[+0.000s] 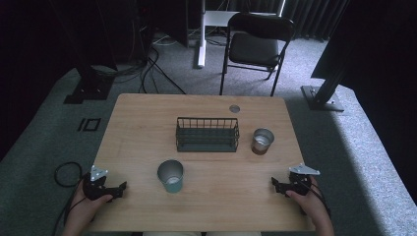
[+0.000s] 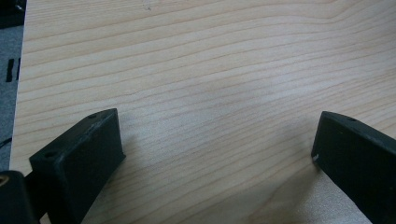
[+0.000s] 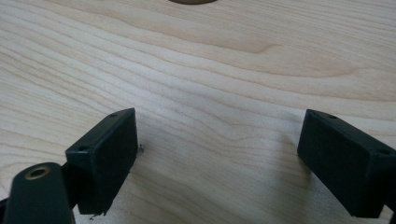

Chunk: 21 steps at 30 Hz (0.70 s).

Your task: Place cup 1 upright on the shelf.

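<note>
Down at the near left corner of the table (image 1: 147, 108), the left gripper (image 1: 119, 187) rests with jaws wide, holding nothing. Beside it stands a teal cup (image 1: 170, 176), then a wire basket (image 1: 207, 133) and a metal cup (image 1: 262, 141). Near right, the right gripper (image 1: 275, 183) also gapes wide.

Teal metal cup (image 1: 170, 175): upright, open mouth up, pale inside at the bottom; stands at the near middle of the counter (image 1: 147, 123), at about 6 o'clock from the wire basket, apart from it.

Silver metal cup (image 1: 262, 141): upright, shiny wall, brownish lower band; stands at about 3 o'clock from the basket, just beside its right end.

Black wire basket (image 1: 207, 133): rectangular, open-topped, long side across the counter, at the counter's middle; nothing seen inside.
</note>
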Motion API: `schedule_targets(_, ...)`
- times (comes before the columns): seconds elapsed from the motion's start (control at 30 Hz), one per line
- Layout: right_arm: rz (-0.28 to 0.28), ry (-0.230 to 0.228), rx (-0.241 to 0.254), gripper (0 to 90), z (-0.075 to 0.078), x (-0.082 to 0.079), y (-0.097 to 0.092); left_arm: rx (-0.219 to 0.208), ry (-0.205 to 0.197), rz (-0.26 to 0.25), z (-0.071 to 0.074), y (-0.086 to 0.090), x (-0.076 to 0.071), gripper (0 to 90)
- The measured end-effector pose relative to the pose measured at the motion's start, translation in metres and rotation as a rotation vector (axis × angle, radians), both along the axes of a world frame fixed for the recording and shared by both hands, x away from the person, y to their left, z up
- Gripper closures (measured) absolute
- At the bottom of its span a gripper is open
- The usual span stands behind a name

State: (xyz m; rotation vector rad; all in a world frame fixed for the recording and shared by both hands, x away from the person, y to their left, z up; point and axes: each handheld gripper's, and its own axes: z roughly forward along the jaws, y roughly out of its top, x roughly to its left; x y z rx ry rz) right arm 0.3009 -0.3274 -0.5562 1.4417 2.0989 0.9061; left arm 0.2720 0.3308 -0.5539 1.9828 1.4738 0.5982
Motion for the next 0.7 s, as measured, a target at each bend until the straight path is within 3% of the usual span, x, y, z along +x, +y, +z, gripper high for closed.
schedule_targets(0.43, 0.006, -0.003, -0.003, 11.9, 0.000, 0.000, 0.000, 0.000, 0.000, 0.000, 0.000, 0.000, 0.000, 2.5)
schedule_targets(0.7, 0.085, -0.016, 0.038, 11.9, 0.002, -0.003, 0.012, 0.000, 0.000, 0.000, 0.000, 0.000, 0.000, 2.5)
